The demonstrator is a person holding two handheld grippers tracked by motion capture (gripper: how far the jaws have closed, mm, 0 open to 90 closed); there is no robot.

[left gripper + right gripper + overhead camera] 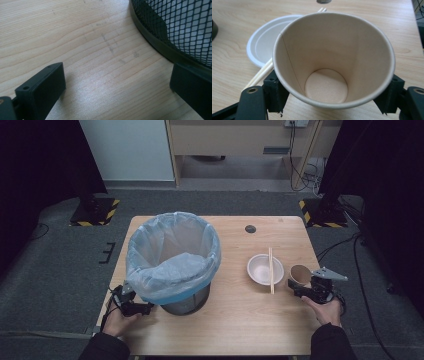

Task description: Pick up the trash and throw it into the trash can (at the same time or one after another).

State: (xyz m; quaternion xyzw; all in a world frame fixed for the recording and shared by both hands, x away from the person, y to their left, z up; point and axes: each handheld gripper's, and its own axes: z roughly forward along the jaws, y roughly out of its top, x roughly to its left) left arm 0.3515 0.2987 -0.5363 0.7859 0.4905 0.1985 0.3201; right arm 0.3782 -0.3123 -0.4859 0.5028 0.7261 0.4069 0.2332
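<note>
Grey carpet surrounds the pale wooden surface, on which we count one mesh bin, one white bowl, one pair of chopsticks and one paper cup. The bin, lined with a pale blue bag, stands at nine o'clock of the bowl. The chopsticks lie across the bowl, pointing toward twelve. The cup, tan and empty with a visible seam, sits just at three o'clock of the bowl. Our right tongs press both jaws against the cup's sides. Our left tongs gape wide over bare wood, holding nothing, one jaw at the bin's base rim.
</note>
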